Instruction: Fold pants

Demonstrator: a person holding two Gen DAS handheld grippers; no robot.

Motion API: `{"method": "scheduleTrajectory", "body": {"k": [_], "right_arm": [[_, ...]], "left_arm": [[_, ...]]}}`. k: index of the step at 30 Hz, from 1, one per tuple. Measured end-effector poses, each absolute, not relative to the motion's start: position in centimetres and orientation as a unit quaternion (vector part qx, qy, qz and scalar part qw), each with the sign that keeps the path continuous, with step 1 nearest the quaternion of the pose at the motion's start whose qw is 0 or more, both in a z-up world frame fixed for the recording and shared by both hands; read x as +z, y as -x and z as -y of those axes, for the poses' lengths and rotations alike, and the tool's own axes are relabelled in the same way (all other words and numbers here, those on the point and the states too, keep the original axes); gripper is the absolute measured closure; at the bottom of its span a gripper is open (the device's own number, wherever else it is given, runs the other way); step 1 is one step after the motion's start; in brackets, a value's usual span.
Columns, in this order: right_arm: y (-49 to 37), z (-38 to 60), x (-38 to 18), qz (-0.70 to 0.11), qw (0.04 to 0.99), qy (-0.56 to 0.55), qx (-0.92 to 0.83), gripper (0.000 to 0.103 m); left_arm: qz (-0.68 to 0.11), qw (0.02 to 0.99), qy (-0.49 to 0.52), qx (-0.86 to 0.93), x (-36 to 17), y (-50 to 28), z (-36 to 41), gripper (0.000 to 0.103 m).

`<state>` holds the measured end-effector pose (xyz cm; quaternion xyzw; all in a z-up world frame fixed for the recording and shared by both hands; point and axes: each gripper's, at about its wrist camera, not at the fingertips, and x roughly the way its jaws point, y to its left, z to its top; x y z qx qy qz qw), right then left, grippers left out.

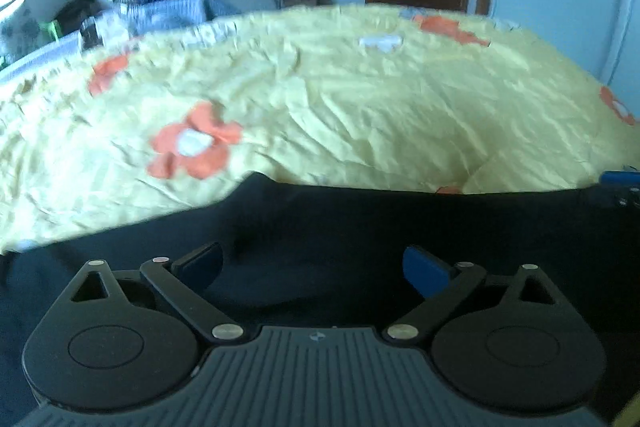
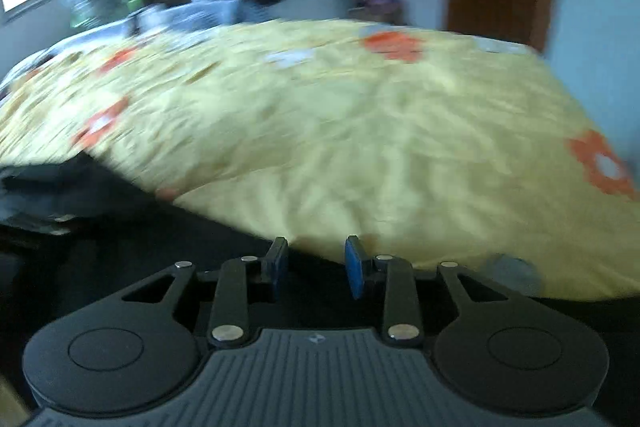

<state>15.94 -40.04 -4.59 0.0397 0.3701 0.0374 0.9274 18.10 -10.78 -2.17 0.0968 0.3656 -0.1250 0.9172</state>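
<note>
The left gripper (image 1: 312,269) hovers spread wide over the dark pants (image 1: 320,223) on the yellow bedspread (image 1: 360,107), pinching nothing. The right gripper (image 2: 316,267) stands partly parted, seemingly empty; closing there could snag the bedspread too, spoiling the fold

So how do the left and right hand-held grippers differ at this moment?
The left hand-held gripper has its jaws spread wide, while the right hand-held gripper has them much narrower, with a gap still showing. The left one sits fully over the dark pants; the right one sits at the pants' edge, where the yellow flowered bedspread begins. Both have blue pads and nothing visibly clamped.
</note>
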Motion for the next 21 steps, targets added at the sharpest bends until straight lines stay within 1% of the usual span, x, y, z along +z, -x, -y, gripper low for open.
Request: {"method": "scheduleTrajectory", "body": {"k": [1,3,4,5,7,9,10,11,12,13,15,17,19,21], "right_arm": [[-14.8,40.3,-4.0,-0.369,0.928,-0.025,0.049,0.071],[-11.4,41.3,-3.2,-0.373,0.927,0.034,0.022,0.056],[-10.3,42.2,-3.2,-0.380,0.923,0.060,-0.003,0.039],[-9.7,43.4,-3.3,-0.390,0.917,0.083,-0.029,0.031],[-9.4,46.7,-3.9,-0.412,0.901,0.092,-0.096,0.031],[-10.7,50.3,-5.0,-0.424,0.896,0.052,-0.122,0.031],[-11.0,51.8,-5.5,-0.413,0.903,0.017,-0.121,0.027],[-11.3,53.0,-5.9,-0.401,0.907,-0.021,-0.125,0.015],[-11.1,54.0,-6.0,-0.393,0.907,-0.047,-0.142,0.010],[-10.6,54.4,-5.7,-0.384,0.906,-0.058,-0.165,0.009],[-8.6,53.7,-4.3,-0.355,0.909,-0.051,-0.214,0.009],[-6.2,52.6,-3.1,-0.330,0.925,-0.064,-0.179,0.008],[-4.1,51.2,-3.0,-0.337,0.930,-0.079,-0.119,0.008],[-2.7,50.5,-4.0,-0.365,0.920,-0.048,-0.136,0.008]], "left_arm": [[-0.355,0.921,-0.103,-0.124,-1.7,-17.2,10.1,0.004],[-0.334,0.928,-0.118,-0.114,-1.4,-15.2,8.6,0.002],[-0.329,0.930,-0.123,-0.108,-1.4,-14.5,8.0,0.002],[-0.329,0.930,-0.124,-0.104,-1.4,-14.1,7.6,0.002],[-0.341,0.928,-0.113,-0.104,-1.8,-14.0,7.4,0.002],[-0.356,0.922,-0.112,-0.102,-2.5,-14.7,7.9,0.002],[-0.360,0.920,-0.117,-0.098,-2.9,-15.0,8.2,0.001],[-0.361,0.920,-0.126,-0.090,-3.3,-15.1,8.4,0.000],[-0.358,0.921,-0.132,-0.080,-3.4,-15.1,8.4,0.001],[-0.354,0.923,-0.131,-0.073,-3.2,-14.8,8.1,0.003],[-0.342,0.929,-0.125,-0.064,-2.7,-14.1,7.2,0.001],[-0.333,0.934,-0.118,-0.063,-2.4,-13.7,6.3,0.000],[-0.346,0.929,-0.120,-0.059,-2.9,-14.3,6.2,0.001],[-0.371,0.920,-0.116,-0.052,-3.2,-14.8,6.5,0.006]]}}
